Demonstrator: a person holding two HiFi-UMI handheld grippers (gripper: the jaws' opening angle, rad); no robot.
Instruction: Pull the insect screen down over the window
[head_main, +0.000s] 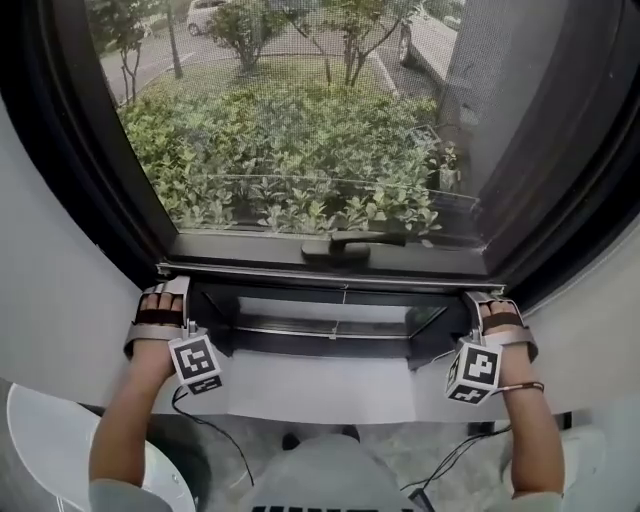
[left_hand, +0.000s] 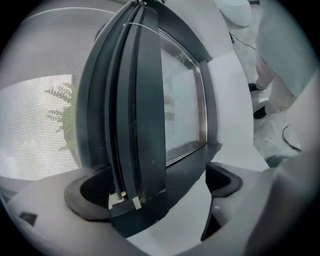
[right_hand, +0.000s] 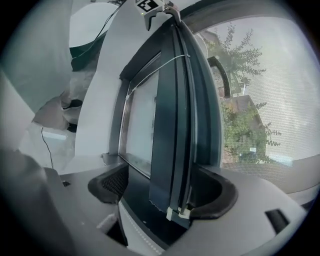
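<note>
The insect screen (head_main: 300, 120) covers the window, with shrubs and parked cars showing through its mesh. Its dark bottom bar (head_main: 320, 272) lies low, just above the recessed lower pane (head_main: 330, 318). My left gripper (head_main: 165, 300) is at the bar's left end and my right gripper (head_main: 490, 305) is at its right end. In the left gripper view the bar (left_hand: 135, 125) runs between the jaws of the left gripper (left_hand: 155, 192), against one pad (left_hand: 87, 200), with the other pad apart. In the right gripper view the bar (right_hand: 175, 125) lies likewise between the jaws of the right gripper (right_hand: 165, 192), which stand apart.
A dark window handle (head_main: 345, 243) lies behind the mesh just above the bar. A thin cord (right_hand: 150, 75) hangs from the bar's middle. The white sill (head_main: 320, 390) lies below the pane, white walls flank the frame, and cables (head_main: 215, 430) trail down from both grippers.
</note>
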